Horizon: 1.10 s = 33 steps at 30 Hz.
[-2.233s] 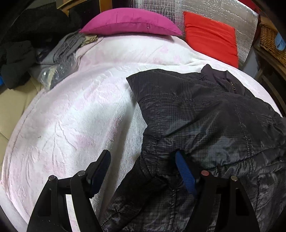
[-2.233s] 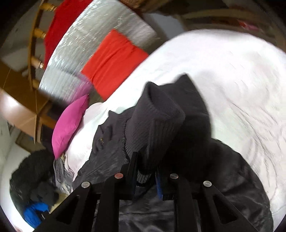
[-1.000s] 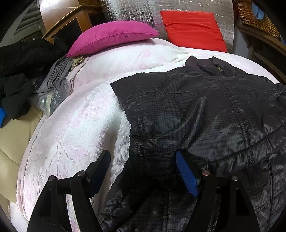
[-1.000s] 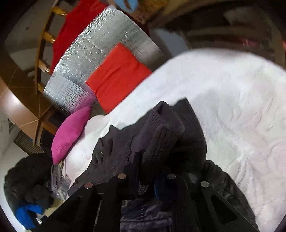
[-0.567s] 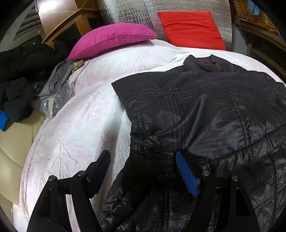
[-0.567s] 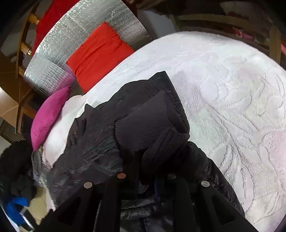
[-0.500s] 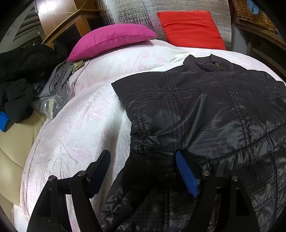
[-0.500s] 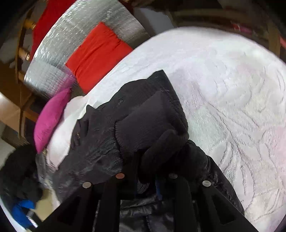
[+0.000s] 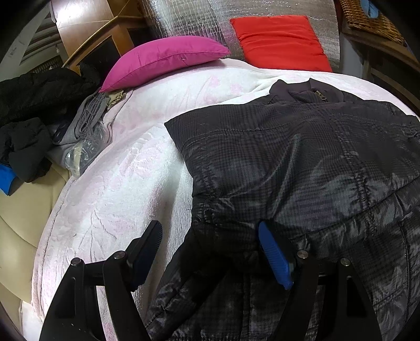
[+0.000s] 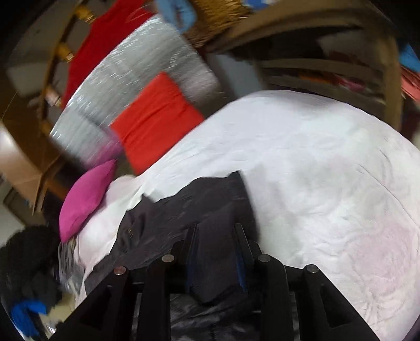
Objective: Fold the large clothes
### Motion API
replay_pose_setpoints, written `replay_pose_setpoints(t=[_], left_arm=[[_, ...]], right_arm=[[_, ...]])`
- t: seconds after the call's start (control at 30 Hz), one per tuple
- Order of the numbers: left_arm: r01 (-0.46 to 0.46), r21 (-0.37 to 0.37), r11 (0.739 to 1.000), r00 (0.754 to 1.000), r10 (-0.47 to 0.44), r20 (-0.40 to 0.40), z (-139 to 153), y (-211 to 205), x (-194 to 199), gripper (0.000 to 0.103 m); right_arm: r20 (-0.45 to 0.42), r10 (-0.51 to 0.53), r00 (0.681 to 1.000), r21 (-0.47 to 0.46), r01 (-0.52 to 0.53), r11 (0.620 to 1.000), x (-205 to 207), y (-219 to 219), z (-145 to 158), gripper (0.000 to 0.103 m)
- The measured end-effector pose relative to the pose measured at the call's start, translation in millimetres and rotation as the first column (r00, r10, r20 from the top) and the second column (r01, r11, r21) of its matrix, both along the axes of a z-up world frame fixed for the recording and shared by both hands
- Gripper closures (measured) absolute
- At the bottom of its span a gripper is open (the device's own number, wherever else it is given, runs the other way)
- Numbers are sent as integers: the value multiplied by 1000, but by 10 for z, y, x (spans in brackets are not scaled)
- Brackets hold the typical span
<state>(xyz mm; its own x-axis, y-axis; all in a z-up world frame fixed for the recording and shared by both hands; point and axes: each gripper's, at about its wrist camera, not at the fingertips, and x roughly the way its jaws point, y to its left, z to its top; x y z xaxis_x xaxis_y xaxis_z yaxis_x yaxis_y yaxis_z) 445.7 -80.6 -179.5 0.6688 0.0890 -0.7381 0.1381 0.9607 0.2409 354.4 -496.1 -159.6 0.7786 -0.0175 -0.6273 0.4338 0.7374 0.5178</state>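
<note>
A black quilted jacket (image 9: 302, 162) lies spread on the white bedspread (image 9: 118, 183), collar toward the pillows. My left gripper (image 9: 210, 238) is open, its fingers straddling the jacket's left sleeve near the armpit. In the right wrist view the jacket (image 10: 183, 209) lies on the bed, and my right gripper (image 10: 215, 236) has its jaws partly apart with a dark fold of the sleeve between them. The view is blurred, so I cannot tell whether it still grips.
A magenta pillow (image 9: 162, 57) and a red cushion (image 9: 281, 39) lie at the bed's head against a silver sheet. Dark clothes (image 9: 29, 110) and grey garments pile at the left edge. A wicker basket (image 9: 372, 18) and wooden shelves stand at the right.
The right gripper has opened somewhat and tilted up; the knit cuff it held high has dropped down onto the jacket. The left gripper has barely moved.
</note>
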Motion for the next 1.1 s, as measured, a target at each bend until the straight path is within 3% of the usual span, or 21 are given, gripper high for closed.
replay_pose_setpoints(t=[0.1,0.17,0.2,0.23,0.3,0.4,0.6,0.77,1.1], left_arm=[[2,1,1000,1000,-2,1,3,0,-2,27],[3,-3,1000,1000,-3,0,5,7,1,27],[4,-6,1000,1000,-4,-1,6,10,-1,27],[3,-10,1000,1000,-3,-3,8,16,1,27],[1,-22,1000,1000,-1,-5,23,35,7,27],[-27,-45,999,999,28,19,111,111,-10,27],[-167,-92,982,977,177,120,406,442,-132,27],[-240,-123,963,951,258,168,536,671,-197,27],[-255,-151,955,943,280,179,577,778,-227,27]], right_arm=[[-12,69,998,-18,-69,997,108,152,-38,72],[-54,103,993,-18,-104,994,206,253,-127,61],[-89,125,988,-10,-126,992,261,287,-198,38],[-112,140,984,3,-140,990,301,312,-265,31],[-175,145,974,-21,-151,988,369,385,-394,31],[-204,154,967,-99,-177,979,390,499,-360,31],[-183,151,971,-43,-161,986,340,404,-377,31],[-204,148,968,-95,-170,981,409,477,-381,31],[-204,138,969,-114,-163,980,398,496,-379,31]])
